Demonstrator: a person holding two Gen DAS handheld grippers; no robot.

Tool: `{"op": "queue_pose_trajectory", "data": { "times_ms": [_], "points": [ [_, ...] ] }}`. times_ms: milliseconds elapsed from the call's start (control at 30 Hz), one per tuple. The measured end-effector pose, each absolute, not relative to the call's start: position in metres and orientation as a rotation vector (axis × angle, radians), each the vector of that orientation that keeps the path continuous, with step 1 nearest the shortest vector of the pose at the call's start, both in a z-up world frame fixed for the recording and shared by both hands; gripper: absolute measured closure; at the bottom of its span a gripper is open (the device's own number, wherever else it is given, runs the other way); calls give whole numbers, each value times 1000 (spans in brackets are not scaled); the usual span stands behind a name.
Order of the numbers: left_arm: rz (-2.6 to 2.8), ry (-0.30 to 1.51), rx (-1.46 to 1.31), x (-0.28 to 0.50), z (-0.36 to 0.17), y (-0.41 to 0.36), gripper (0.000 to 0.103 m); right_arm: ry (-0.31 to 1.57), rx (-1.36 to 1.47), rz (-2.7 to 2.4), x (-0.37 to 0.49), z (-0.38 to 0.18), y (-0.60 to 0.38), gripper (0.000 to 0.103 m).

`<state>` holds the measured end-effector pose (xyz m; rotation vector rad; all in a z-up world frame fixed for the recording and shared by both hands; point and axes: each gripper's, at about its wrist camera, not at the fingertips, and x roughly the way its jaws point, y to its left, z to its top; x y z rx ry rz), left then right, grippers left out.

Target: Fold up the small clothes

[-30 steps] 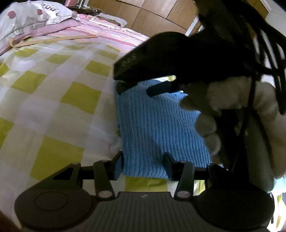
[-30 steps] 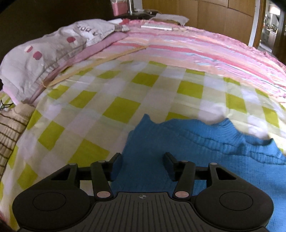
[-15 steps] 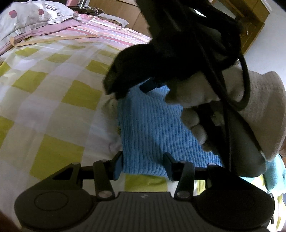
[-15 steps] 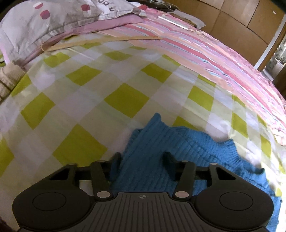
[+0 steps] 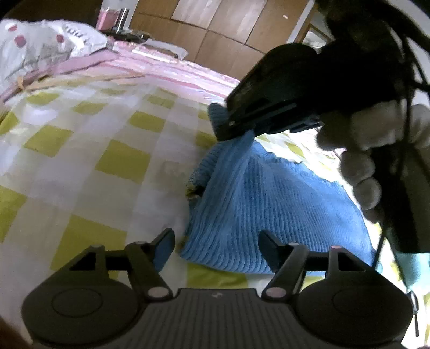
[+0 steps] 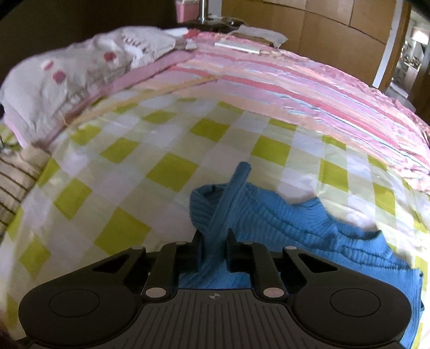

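A small blue knitted sweater [image 5: 263, 204] lies on a yellow-and-white checked bedspread [image 5: 88, 171]. My left gripper [image 5: 216, 241] is open, its fingers either side of the sweater's near edge. My right gripper [image 6: 214, 251] is shut on a pinched fold of the blue sweater [image 6: 282, 214] and lifts that corner up off the bed. In the left wrist view the right gripper [image 5: 236, 126] shows as a dark body held by a gloved hand [image 5: 362, 161], pulling the cloth up.
A pink striped blanket [image 6: 309, 88] covers the far side of the bed. A white printed pillow [image 6: 88, 69] lies at the far left. A beige striped cloth [image 6: 16, 177] sits at the left edge. Wooden wardrobe doors [image 6: 336, 24] stand behind.
My right gripper has closed on the sweater's far corner and lifted it off the bed. My left gripper stays open at the near edge.
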<state>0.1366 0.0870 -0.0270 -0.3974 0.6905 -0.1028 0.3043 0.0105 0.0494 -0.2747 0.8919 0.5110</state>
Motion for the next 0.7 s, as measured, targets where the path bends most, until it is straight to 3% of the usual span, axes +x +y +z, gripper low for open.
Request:
{"op": "queue_pose_trajectory", "data": {
  "times_ms": [433, 533, 600, 700],
  "points": [
    [-106, 679, -382, 145, -32, 78, 30, 873, -132, 517, 296, 70, -37, 93],
    [-112, 663, -369, 145, -30, 75, 51, 861, -100, 517, 296, 77, -49, 93],
    [-126, 661, -379, 145, -27, 74, 73, 859, -74, 518, 296, 80, -59, 93],
    [-150, 645, -377, 143, -18, 66, 82, 855, -45, 517, 295, 84, -74, 93]
  ]
}}
